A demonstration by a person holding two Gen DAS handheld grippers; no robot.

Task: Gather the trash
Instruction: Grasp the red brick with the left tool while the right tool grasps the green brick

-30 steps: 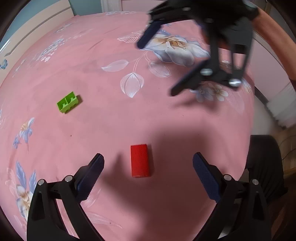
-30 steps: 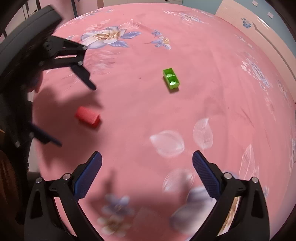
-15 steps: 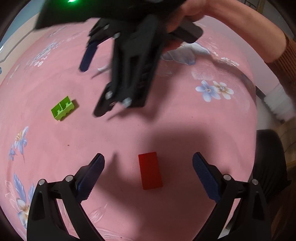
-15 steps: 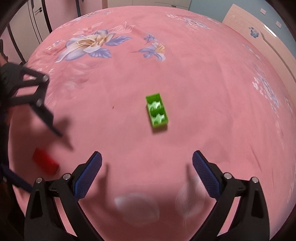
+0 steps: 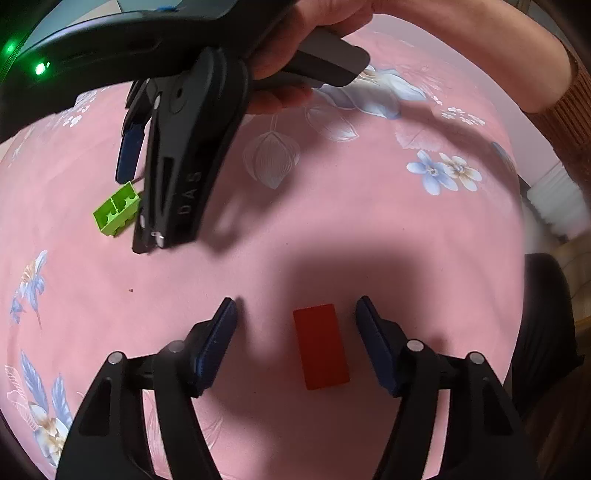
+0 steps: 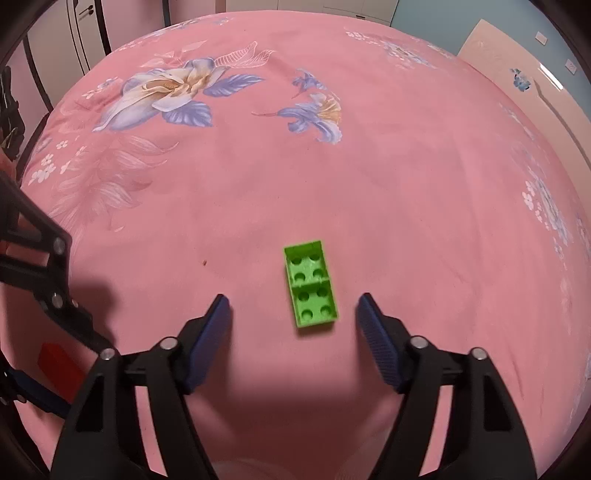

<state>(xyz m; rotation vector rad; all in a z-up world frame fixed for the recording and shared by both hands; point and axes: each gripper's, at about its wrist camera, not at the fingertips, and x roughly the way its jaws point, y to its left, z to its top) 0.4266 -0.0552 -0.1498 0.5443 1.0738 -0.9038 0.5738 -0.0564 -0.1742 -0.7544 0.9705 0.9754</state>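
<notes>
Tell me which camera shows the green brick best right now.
The right wrist view: the green brick lies whole and unobstructed, hollow underside up, between the closing right gripper pads, untouched. In the left wrist view that gripper's black body hides part of it.

A home bedroom: pink floral bedspread [image 6: 332, 177], padded headboard [image 6: 517, 74], wardrobe doors [image 6: 88, 29].

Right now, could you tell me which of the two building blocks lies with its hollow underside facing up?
The green block: its open, divided cavity faces up, while the red block shows only a smooth flat face.
</notes>
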